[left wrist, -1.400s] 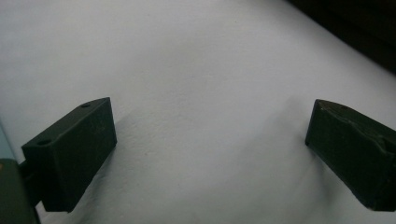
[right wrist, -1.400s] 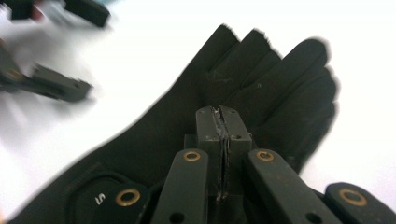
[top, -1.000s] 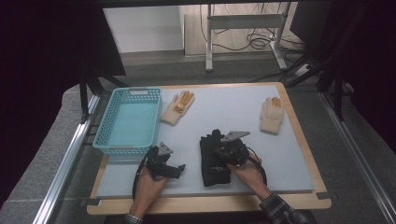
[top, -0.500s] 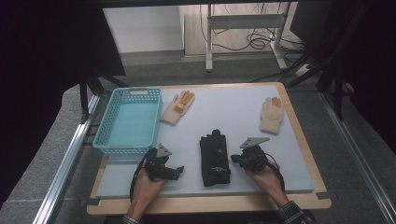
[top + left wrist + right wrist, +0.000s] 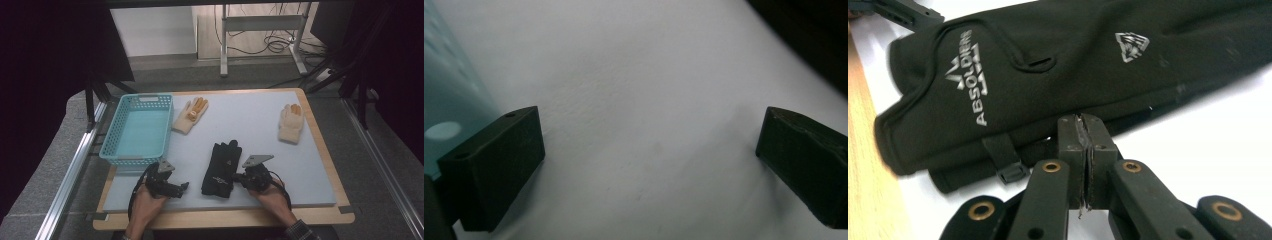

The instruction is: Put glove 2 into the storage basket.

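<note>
— How do the right gripper [image 5: 1087, 150]'s jaws stand?
— Pressed flat together, nothing between them, just at the edge of the black glove [image 5: 221, 168] near the cuff.
— And the left gripper [image 5: 649, 165]?
— Jaws spread wide over bare mat [image 5: 634, 75], holding nothing, by the worktop's front left corner, close to the blue basket [image 5: 136, 128].
— Where's the glove?
— Flat near the worktop's front edge, about midway along it, fingers pointing toward the back.
</note>
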`<action>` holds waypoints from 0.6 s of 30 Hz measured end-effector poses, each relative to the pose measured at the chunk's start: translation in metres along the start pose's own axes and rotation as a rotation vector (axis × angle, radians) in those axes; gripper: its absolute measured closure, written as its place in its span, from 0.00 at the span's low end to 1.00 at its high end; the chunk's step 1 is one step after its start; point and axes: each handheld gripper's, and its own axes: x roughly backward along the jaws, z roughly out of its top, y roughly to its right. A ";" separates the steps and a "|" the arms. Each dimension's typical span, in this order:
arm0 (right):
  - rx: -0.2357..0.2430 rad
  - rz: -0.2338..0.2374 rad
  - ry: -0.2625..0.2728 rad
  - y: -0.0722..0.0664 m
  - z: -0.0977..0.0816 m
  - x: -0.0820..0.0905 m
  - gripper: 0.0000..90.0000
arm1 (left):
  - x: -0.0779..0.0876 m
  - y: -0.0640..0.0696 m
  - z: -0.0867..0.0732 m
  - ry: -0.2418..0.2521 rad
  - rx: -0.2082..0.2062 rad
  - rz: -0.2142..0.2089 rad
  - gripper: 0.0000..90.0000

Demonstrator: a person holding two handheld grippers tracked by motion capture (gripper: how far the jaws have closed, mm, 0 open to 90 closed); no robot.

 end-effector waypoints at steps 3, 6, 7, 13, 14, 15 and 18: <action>0.013 0.006 -0.002 -0.007 0.006 -0.008 0.95 | 0.001 -0.002 -0.001 -0.001 0.001 -0.006 0.00; 0.029 0.009 -0.003 -0.013 0.012 -0.016 0.94 | 0.001 -0.002 -0.001 -0.003 0.002 -0.007 0.00; 0.033 0.010 -0.004 -0.015 0.014 -0.018 0.94 | 0.001 -0.002 -0.001 -0.003 0.002 -0.007 0.00; 0.051 0.003 -0.011 -0.016 0.015 -0.018 0.89 | 0.001 -0.002 -0.001 -0.002 -0.001 -0.006 0.00; 0.046 -0.007 -0.009 -0.014 0.014 -0.014 0.88 | 0.000 -0.002 -0.002 0.000 0.000 -0.006 0.00; 0.044 -0.014 -0.007 -0.012 0.012 -0.012 0.86 | 0.000 -0.002 -0.002 0.001 0.000 -0.006 0.00; 0.026 -0.056 0.011 0.000 0.008 0.000 0.80 | 0.000 -0.002 -0.002 0.006 0.001 -0.007 0.00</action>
